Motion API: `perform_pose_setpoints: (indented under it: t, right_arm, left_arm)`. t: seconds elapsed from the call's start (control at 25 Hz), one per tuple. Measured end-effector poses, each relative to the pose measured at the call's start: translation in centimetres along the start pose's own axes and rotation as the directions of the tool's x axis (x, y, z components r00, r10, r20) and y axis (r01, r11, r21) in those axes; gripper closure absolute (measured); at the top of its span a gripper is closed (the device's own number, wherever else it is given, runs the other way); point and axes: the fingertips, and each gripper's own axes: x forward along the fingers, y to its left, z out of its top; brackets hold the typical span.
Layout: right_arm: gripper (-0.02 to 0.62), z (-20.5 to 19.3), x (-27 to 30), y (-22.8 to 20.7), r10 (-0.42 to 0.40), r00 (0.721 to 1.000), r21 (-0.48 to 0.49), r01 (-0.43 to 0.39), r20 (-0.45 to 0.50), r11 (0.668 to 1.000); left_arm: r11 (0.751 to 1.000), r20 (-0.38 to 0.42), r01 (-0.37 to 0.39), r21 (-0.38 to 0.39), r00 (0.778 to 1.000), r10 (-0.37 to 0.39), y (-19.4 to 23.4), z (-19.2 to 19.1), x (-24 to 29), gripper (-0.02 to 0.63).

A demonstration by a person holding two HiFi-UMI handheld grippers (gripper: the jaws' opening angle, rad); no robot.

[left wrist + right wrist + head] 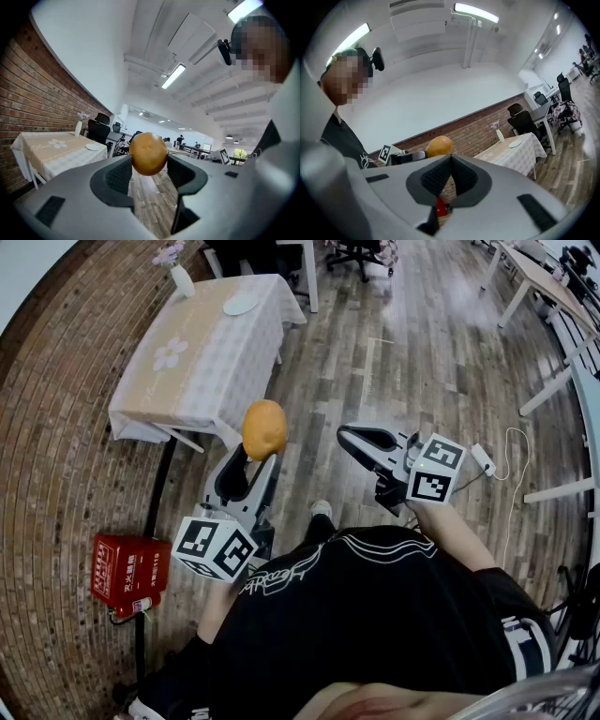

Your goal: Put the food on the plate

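The left gripper (150, 172) is clamped on the food (148, 153), a round orange-brown piece. It sits between the two pads near their tips and hangs in the air, well short of the table (187, 362). The gripper points about level, I think so that the round piece does not slip out while it is carried. The right gripper (451, 176) is clenched with nothing between its jaws. It is held on the side away from the table, probably only to be out of the way.

The plate (240, 304) lies on the far part of the table, close to the edge and near a vase (181, 279). Between the person and the table there is bare wooden floor (394, 362), so the way looks free. One long side of the table runs along the brick wall (66, 381), so the open side is the better one to come from. A red box (129, 573) stands by the same wall, on the near side of the table.
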Motion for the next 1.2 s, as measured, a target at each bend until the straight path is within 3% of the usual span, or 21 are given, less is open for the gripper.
perform_pose_setpoints:
  t: [0.68, 0.96, 1.2]
  right_arm:
    - [0.598, -0.3, -0.8, 1.3, 0.004, 1.0, -0.006, -0.004, 0.015, 1.0]
    - [0.598, -0.3, 0.8, -1.0, -0.008, 1.0, -0.015, 0.009, 0.017, 1.0]
    - [0.598, 0.2, 3.6, -5.5, -0.033, 0.999, 0.003, 0.033, 0.015, 0.999]
  left_arm:
    - [1.0, 0.011, -0.004, 0.013, 1.0, 0.003, -1.0, -0.4, -0.9, 0.374]
    - [1.0, 0.011, 0.003, 0.006, 1.0, -0.003, 1.4, -0.7, 1.0, 0.373]
    - [1.0, -0.006, 0.02, 0.0, 1.0, -0.02, 5.3, -0.2, 5.1, 0.374]
